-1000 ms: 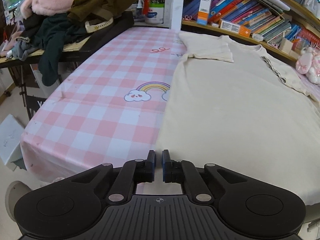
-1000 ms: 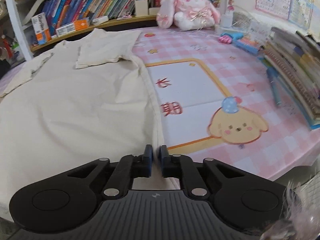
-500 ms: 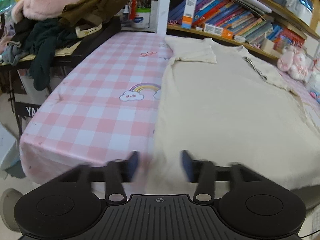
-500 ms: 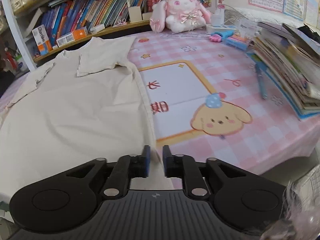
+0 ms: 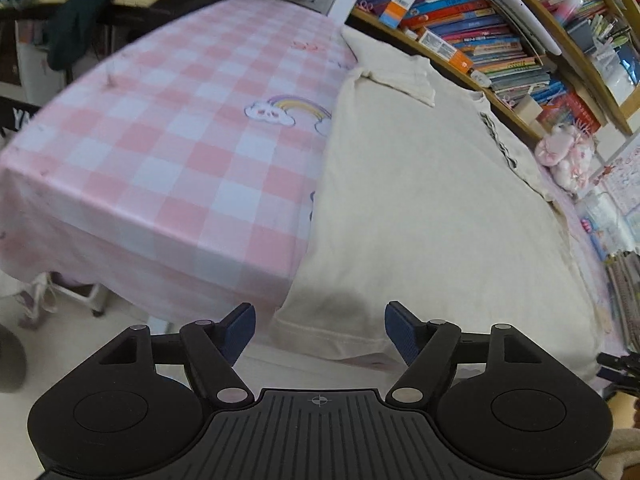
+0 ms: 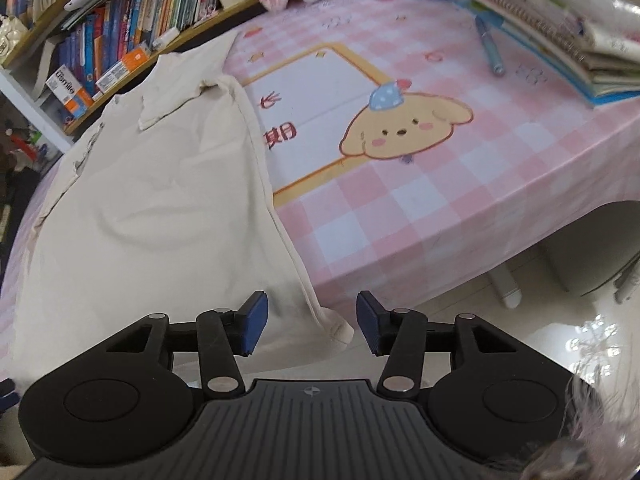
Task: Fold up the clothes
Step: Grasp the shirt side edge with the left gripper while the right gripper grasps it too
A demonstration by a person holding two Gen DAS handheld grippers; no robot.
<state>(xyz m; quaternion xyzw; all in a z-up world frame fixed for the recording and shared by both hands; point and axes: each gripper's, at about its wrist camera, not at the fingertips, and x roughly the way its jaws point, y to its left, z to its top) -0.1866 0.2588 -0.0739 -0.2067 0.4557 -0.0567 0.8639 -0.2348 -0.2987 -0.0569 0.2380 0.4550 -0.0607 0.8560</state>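
Shirt: cream, short-sleeved, spread flat on the pink checked tablecloth ahead of both grippers, hem hanging over the near table edge; both sleeves already turned in over the body, far ahead by the bookshelf; body itself not yet folded, so most of the task appears left. Left gripper: jaws wide apart, empty, hem corner just ahead between them. Right gripper: jaws wide apart, empty, opposite hem corner between the fingers. Change from a second ago: both grippers were nearly closed then, now opened; both views sit closer over the hem corners.
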